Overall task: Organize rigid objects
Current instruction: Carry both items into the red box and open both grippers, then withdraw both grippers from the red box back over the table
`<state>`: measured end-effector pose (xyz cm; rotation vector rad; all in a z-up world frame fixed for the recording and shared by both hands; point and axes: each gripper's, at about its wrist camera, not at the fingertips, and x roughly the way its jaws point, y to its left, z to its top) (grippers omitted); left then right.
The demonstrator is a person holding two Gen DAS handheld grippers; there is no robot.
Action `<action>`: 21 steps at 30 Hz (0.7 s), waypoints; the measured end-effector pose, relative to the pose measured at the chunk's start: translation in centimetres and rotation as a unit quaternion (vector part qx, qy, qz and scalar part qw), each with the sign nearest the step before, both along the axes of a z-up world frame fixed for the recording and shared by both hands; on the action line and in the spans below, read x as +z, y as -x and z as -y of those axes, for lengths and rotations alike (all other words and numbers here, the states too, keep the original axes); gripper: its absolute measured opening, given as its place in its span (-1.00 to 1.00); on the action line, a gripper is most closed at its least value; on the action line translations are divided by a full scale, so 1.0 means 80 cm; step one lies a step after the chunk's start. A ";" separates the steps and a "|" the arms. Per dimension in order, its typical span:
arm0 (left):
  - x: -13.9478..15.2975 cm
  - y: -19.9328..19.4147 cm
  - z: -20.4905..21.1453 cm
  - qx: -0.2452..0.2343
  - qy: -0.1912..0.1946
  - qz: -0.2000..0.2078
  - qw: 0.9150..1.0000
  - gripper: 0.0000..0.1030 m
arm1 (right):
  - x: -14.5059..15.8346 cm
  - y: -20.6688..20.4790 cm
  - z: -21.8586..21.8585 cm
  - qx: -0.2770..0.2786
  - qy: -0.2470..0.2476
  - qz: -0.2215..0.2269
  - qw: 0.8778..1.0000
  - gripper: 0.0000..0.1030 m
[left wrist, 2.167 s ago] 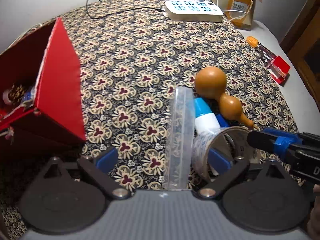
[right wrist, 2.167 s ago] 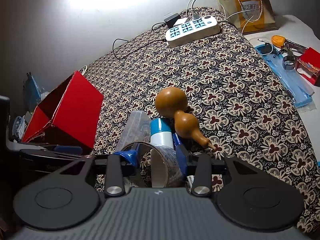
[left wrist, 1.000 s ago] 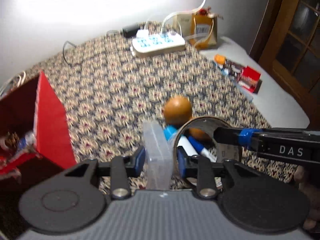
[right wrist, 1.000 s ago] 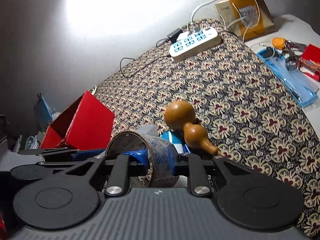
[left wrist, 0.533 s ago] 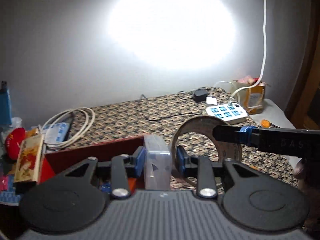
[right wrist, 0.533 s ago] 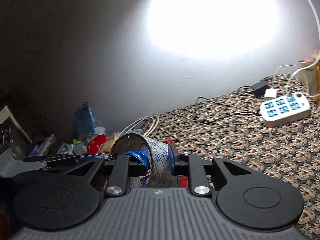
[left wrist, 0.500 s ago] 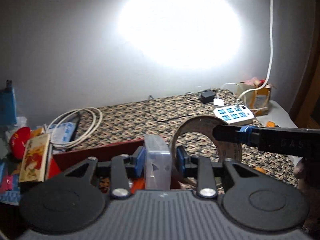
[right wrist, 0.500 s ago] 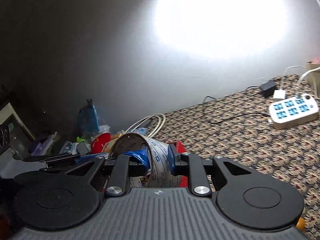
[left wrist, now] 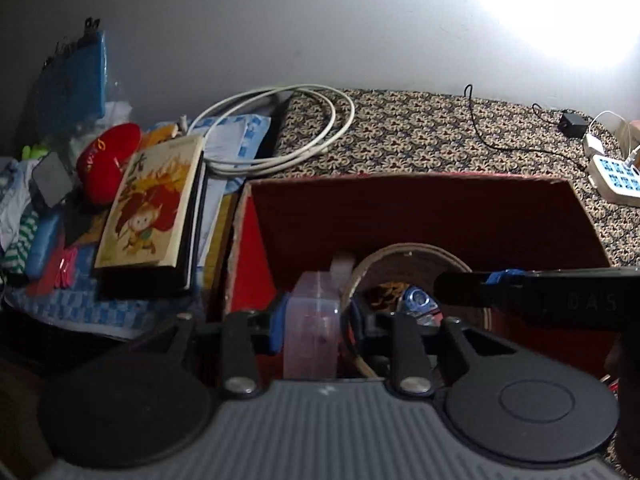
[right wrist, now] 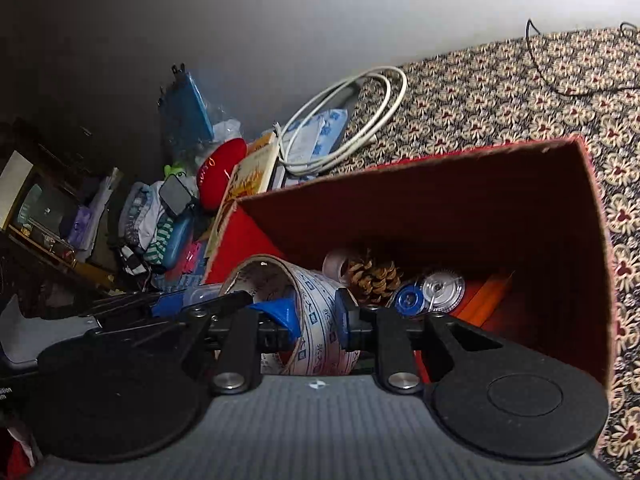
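Observation:
My left gripper (left wrist: pixel 314 322) is shut on a clear plastic box (left wrist: pixel 312 320) and holds it over the near edge of the open red box (left wrist: pixel 404 208). My right gripper (right wrist: pixel 318 318) is shut on the wall of a printed tape roll (right wrist: pixel 316 312), also above the red box (right wrist: pixel 440 208). The roll (left wrist: pixel 400 254) and the right gripper's finger show in the left wrist view beside the clear box. Inside the red box lie a pine cone (right wrist: pixel 372 274), a blue-and-clear round item (right wrist: pixel 432 292) and a small tape ring (right wrist: pixel 334 262).
Left of the red box are a picture book (left wrist: pixel 152 204), a red pouch (left wrist: pixel 106 166), a coiled white cable (left wrist: pixel 280 132) and piled clutter. A power strip (left wrist: pixel 616 174) and black cord (left wrist: pixel 500 128) lie on the patterned cloth (left wrist: pixel 420 128) to the right.
Both grippers have carried their objects left from over the cloth and tilted down; they now hang over the open red box, whose inside has come into view.

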<state>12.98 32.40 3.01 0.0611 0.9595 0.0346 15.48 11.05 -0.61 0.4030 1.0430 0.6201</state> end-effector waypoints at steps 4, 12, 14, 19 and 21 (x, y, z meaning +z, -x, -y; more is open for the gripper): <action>-0.008 -0.004 -0.001 -0.004 -0.001 -0.007 1.000 -0.47 | -0.007 -0.008 -0.002 -0.009 0.004 -0.020 1.000 -0.91; 0.014 0.011 -0.002 0.007 0.006 0.026 1.000 -0.09 | -0.001 -0.004 0.020 -0.025 -0.015 -0.014 0.999 -0.81; 0.026 0.018 -0.002 0.008 0.010 0.038 0.999 -0.08 | 0.006 0.005 0.030 -0.031 -0.020 0.003 0.999 -0.80; 0.051 0.033 0.011 0.008 0.021 0.059 0.998 -0.03 | 0.026 0.029 0.058 -0.042 -0.019 0.039 0.998 -0.80; 0.061 0.042 0.018 0.008 0.032 0.069 0.997 0.09 | 0.035 0.041 0.072 -0.051 -0.021 0.056 0.997 -0.80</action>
